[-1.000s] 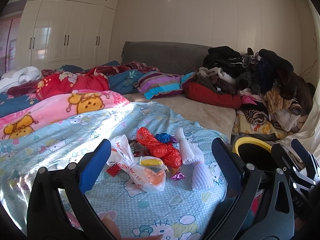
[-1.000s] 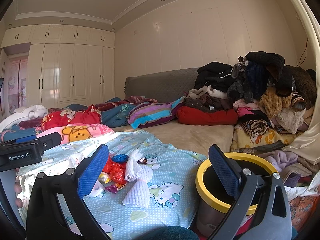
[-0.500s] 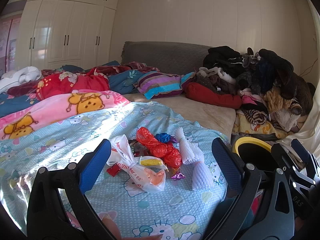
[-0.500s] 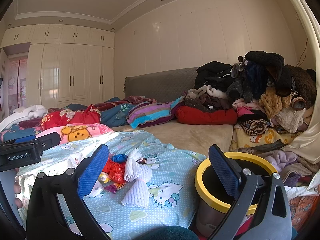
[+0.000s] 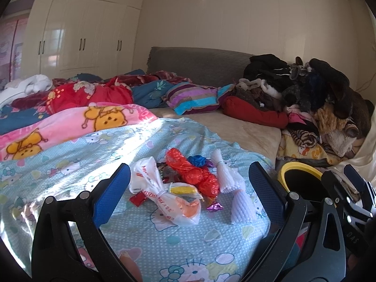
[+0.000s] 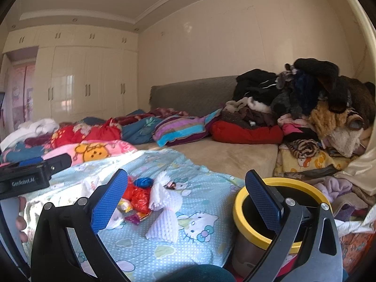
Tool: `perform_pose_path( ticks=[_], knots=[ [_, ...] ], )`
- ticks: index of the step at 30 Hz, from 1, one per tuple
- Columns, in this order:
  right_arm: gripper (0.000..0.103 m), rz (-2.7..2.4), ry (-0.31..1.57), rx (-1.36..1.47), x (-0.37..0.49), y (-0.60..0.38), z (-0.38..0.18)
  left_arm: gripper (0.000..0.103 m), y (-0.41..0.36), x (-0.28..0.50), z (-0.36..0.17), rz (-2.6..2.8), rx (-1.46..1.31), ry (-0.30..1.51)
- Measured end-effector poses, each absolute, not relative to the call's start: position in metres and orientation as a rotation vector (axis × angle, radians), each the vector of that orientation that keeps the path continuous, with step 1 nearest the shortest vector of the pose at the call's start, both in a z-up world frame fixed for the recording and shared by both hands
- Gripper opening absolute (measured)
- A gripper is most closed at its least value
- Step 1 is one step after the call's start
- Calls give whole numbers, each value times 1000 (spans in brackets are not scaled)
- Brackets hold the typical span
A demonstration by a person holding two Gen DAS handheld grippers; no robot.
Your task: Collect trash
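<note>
Left wrist view: compared with a second ago almost nothing has changed; the left claw [image 5: 189, 183] hangs at the same height over the bed [image 5: 70, 169], its blue pads wide apart and holding nothing. By my reading, the collecting has not begun and the hand is only lined up on the heap. The trash lies on the blue cartoon-print sheet, straight ahead of this claw: a knotted white plastic bag [image 5: 162, 195] nearest, a red crumpled bag [image 5: 195, 174] just behind it, a small blue wad [image 5: 198, 159] beyond the red one, a white foam net sleeve [image 5: 232, 188] to the right of the red bag, and a red wrapper [image 5: 137, 198] and a purple foil wrapper [image 5: 215, 206] beside the white bag. The yellow-rimmed bin [image 5: 298, 168] stands off the bed's edge, right of the foam sleeve.

Right wrist view: the right claw [image 6: 188, 199] has likewise barely shifted; its pads stand wide apart and empty. The foam sleeve [image 6: 164, 213] sits between them in the frame, the red bag [image 6: 138, 195] to its left, the bin [image 6: 282, 188] close on its right and partly behind the right pad. The other tool's black body [image 6: 30, 177] shows far left of the sleeve.

Nothing blocks the path to the bin; the pieces overlap, so one pinch may drag its neighbours. A clothes pile [image 6: 305, 101] rises behind the bin, well clear.
</note>
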State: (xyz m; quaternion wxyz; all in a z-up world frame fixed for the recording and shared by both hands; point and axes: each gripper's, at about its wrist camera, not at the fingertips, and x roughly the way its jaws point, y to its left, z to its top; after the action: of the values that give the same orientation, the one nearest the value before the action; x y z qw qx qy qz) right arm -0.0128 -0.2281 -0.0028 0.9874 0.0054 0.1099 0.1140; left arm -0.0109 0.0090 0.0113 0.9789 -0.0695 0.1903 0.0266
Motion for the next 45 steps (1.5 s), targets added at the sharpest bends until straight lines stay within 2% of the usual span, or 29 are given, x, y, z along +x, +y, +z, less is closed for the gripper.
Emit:
perform_pose_path(
  ticks=[26, 34, 41, 45],
  knots=[
    [97, 351, 383, -42, 54, -165, -23, 92, 103, 25, -16, 212, -316, 445],
    [97, 270, 593, -15, 96, -171, -60, 92, 81, 67, -49, 127, -307, 578],
    [97, 268, 816, 16, 125, -172, -96, 92, 75, 86, -93, 58, -441, 738],
    [97, 283, 882, 46, 133, -171, -105, 92, 76, 88, -107, 59, -493, 765]
  ],
)
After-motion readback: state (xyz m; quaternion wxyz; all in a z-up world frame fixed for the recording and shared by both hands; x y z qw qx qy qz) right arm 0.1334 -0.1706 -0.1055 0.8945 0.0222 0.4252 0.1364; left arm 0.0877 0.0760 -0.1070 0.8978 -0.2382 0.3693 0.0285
